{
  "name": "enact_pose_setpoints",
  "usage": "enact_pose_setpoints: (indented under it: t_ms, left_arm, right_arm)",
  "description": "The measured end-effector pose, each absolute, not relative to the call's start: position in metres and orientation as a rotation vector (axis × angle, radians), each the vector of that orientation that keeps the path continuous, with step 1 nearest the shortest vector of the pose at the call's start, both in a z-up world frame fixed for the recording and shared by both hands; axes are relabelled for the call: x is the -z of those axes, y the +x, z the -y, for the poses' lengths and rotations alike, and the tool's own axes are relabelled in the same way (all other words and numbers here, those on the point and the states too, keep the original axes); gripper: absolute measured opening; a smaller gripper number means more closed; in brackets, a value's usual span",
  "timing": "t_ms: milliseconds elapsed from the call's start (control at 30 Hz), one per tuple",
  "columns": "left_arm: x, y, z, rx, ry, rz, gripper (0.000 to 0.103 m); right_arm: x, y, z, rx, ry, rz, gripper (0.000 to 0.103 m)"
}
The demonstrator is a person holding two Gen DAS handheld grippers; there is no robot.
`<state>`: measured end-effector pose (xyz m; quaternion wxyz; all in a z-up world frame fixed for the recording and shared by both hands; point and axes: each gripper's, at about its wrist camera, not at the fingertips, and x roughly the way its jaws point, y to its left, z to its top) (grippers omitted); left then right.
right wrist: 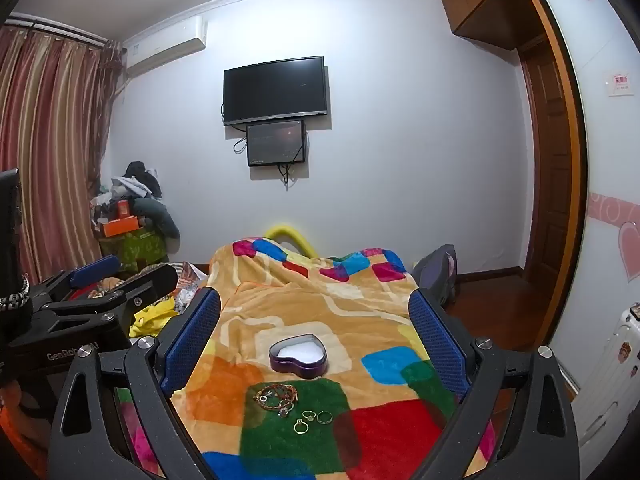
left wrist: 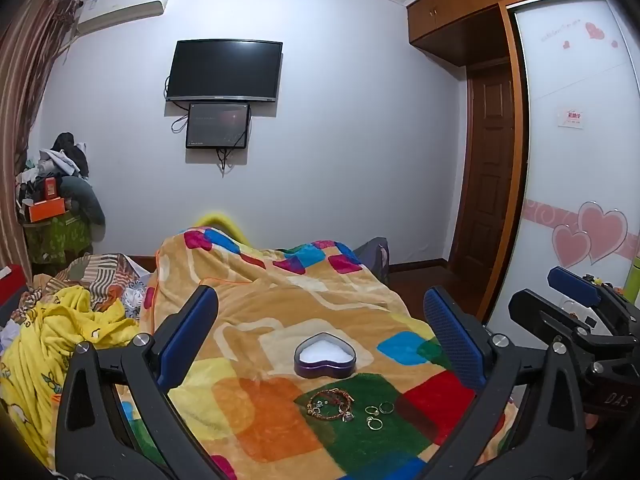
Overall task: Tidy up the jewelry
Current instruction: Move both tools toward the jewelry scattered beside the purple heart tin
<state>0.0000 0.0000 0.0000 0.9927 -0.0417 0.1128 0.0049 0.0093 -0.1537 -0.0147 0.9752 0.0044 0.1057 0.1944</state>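
Both grippers are spread wide with nothing between the blue textured pads. The left gripper [left wrist: 320, 344] frames the jewelry from its own camera, fingers well apart, and you can also spot it off to the left side in the right wrist view [right wrist: 120, 276], hovering above the bed. Same deal with the right gripper [right wrist: 316, 340]: fingers released, holding nothing, and it shows at the right edge of the left wrist view [left wrist: 576, 292].

Right between the fingers sits the purple heart-shaped tin box with a white lining [left wrist: 325, 355], lid off, resting flat on the colourful patchwork fleece blanket [left wrist: 280, 304]. Nothing visible inside it but the white padding.

Just nearer the cameras than the box, on a dark green patch of the blanket, there's a tangled reddish-gold charm bracelet [left wrist: 330, 402]. Just to its right lie three small gold rings [left wrist: 377, 414] in a loose cluster, close together but apart from the bracelet. Can't tell if any have stones, too small.

Further out: a crumpled yellow printed blanket [left wrist: 52, 336] off to the left, a black wall-mounted TV [left wrist: 225, 71] with a smaller dark screen [left wrist: 217, 125] under it, a white air conditioner [left wrist: 124, 6] up top, and a brown wooden door [left wrist: 490, 168] on the right.
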Motion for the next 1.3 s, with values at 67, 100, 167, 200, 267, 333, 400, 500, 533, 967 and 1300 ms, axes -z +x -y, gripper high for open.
enact_pose_setpoints:
  t_ms: [67, 100, 167, 200, 267, 333, 400, 500, 533, 967, 1300]
  left_arm:
    - [0.000, 0.000, 0.000, -0.010, -0.082, -0.233, 0.103]
    - [0.000, 0.000, 0.000, -0.010, -0.082, -0.233, 0.103]
    - [0.000, 0.000, 0.000, -0.010, -0.080, -0.231, 0.103]
    - [0.000, 0.000, 0.000, -0.009, -0.079, -0.231, 0.103]
    - [0.000, 0.000, -0.001, -0.009, -0.079, -0.232, 0.103]
    - [0.000, 0.000, -0.002, -0.007, -0.080, -0.231, 0.103]
    - [-0.001, 0.000, -0.004, -0.005, -0.082, -0.233, 0.103]
    - [-0.001, -0.002, -0.001, -0.008, -0.073, -0.230, 0.103]
    - [0.000, -0.001, 0.000, -0.008, -0.074, -0.230, 0.103]
    - [0.002, 0.002, -0.007, -0.009, -0.086, -0.243, 0.103]
    - [0.021, 0.031, -0.017, -0.029, -0.078, -0.332, 0.103]
  right_arm:
    - [0.014, 0.009, 0.154, -0.395, 0.012, -0.216, 0.094]
    - [0.014, 0.009, 0.154, -0.397, 0.013, -0.218, 0.094]
    - [0.014, 0.010, 0.155, -0.398, 0.016, -0.221, 0.094]
    - [0.014, 0.011, 0.155, -0.398, 0.017, -0.222, 0.094]
    - [0.015, 0.013, 0.156, -0.400, 0.019, -0.227, 0.094]
    - [0.015, 0.014, 0.158, -0.400, 0.021, -0.228, 0.094]
    - [0.014, 0.014, 0.158, -0.400, 0.022, -0.229, 0.094]
    - [0.015, 0.014, 0.158, -0.401, 0.020, -0.228, 0.094]
    - [0.015, 0.014, 0.158, -0.401, 0.020, -0.228, 0.094]
    - [0.017, 0.015, 0.158, -0.398, 0.018, -0.236, 0.094]
    - [0.034, 0.040, 0.157, -0.359, 0.009, -0.330, 0.094]
